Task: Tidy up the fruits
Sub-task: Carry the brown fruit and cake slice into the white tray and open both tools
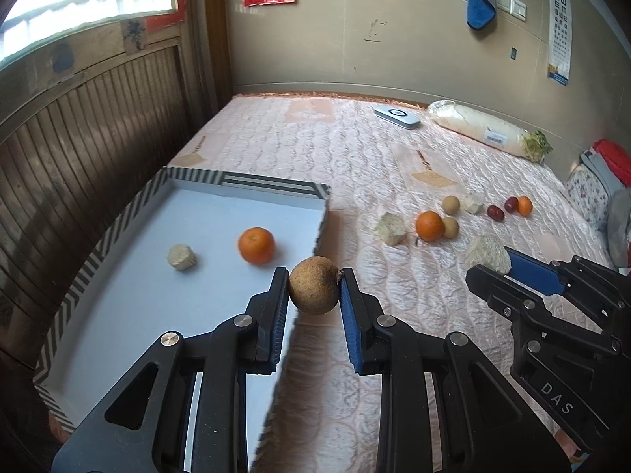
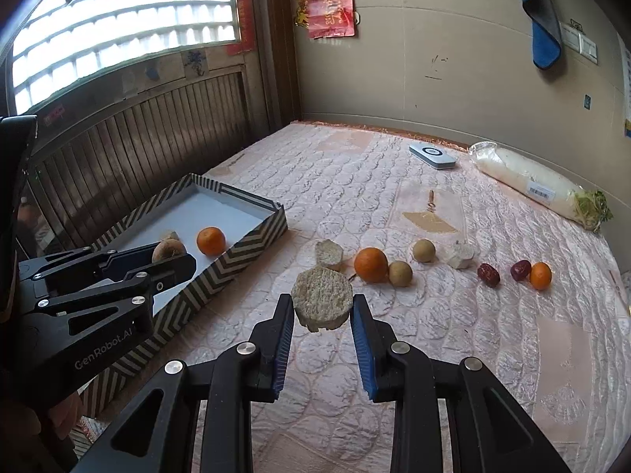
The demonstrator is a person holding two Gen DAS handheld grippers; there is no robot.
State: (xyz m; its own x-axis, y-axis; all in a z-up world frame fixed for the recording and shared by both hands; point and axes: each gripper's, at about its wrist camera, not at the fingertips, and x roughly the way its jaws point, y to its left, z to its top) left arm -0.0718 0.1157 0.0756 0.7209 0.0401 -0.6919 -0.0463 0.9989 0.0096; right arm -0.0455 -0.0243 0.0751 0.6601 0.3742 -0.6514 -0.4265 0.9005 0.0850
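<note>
My left gripper (image 1: 314,284) is shut on a round brown fruit (image 1: 314,291) and holds it over the near right edge of the striped tray (image 1: 98,254). The tray holds an orange (image 1: 256,244) and a pale cut chunk (image 1: 181,257). My right gripper (image 2: 323,306) is shut on a pale cut chunk (image 2: 322,303) above the bed. On the quilt lie an orange (image 2: 370,264), two brown fruits (image 2: 400,273), two pale chunks (image 2: 328,254), two red dates (image 2: 488,274) and a small orange (image 2: 540,275).
A wrapped white radish (image 2: 528,183) and a flat white device (image 2: 432,155) lie at the far side of the bed. A wooden panelled wall (image 2: 138,149) runs along the left behind the tray. Cushions (image 1: 591,193) sit at the right edge.
</note>
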